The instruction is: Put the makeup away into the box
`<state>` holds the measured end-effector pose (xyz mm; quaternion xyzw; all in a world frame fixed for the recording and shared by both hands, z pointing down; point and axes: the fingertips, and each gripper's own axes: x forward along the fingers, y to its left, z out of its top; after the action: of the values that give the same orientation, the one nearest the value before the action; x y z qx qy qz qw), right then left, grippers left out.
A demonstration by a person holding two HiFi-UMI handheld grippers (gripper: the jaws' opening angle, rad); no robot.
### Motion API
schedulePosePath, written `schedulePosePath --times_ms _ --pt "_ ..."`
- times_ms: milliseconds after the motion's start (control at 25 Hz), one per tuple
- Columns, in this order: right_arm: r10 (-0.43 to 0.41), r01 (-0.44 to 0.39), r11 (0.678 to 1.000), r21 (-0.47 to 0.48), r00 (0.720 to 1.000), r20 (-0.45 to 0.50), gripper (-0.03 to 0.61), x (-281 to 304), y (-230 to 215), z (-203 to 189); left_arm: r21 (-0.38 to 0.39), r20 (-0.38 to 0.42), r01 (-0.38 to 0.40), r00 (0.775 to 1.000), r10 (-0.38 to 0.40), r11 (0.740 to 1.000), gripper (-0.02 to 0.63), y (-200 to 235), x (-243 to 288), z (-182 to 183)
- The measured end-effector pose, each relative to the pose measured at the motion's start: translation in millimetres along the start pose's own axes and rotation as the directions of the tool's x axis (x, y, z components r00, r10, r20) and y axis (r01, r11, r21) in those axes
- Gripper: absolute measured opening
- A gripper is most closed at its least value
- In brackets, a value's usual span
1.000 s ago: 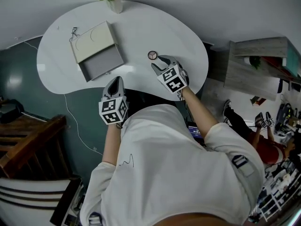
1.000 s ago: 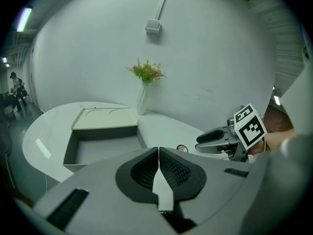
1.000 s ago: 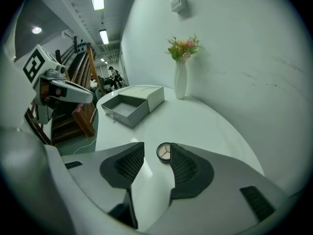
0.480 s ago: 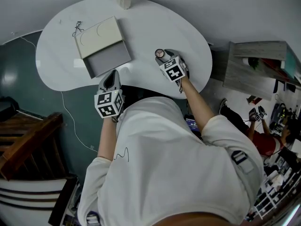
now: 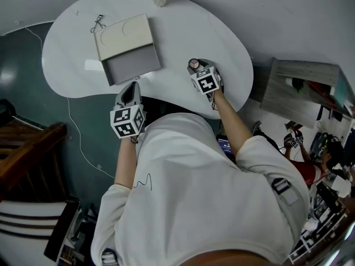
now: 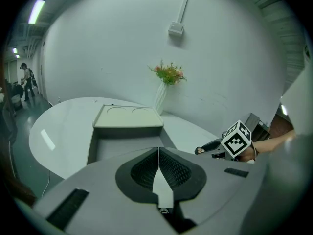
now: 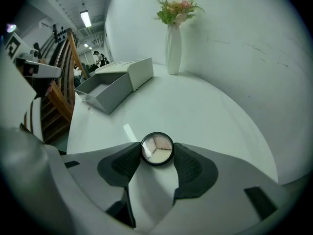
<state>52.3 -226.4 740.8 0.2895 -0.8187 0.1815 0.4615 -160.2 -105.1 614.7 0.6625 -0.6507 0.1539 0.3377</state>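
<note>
Right claw (image 7: 157, 153) has dropped, closing on compact (image 7: 156, 148).

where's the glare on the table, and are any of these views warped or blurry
Head view: a pale glare patch on the white table left of the box. Right gripper view: a bright streak beside the makeup compact, which is sharp. Both gripper views: fisheye bending, dark corners.

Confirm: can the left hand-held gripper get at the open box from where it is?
Probably yes. The left hand-held gripper points at the open box just ahead, nothing lies between them, and its jaws are together and empty.
</note>
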Motion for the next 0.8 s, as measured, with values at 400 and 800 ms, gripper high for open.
schedulePosePath --times_ms 400,800 --pt "0.026 -0.027 0.999 0.021 0.996 0.083 0.21 -12 9 34 -0.024 0.019 -0.018 1.0 0.018 1.0 0.021 9 -7 2" --pt "0.081 -0.092 0.995 0.049 0.976 0.203 0.21 -36 27 91 -0.029 0.067 -0.023 0.997 0.025 0.999 0.021 18 -10 20"
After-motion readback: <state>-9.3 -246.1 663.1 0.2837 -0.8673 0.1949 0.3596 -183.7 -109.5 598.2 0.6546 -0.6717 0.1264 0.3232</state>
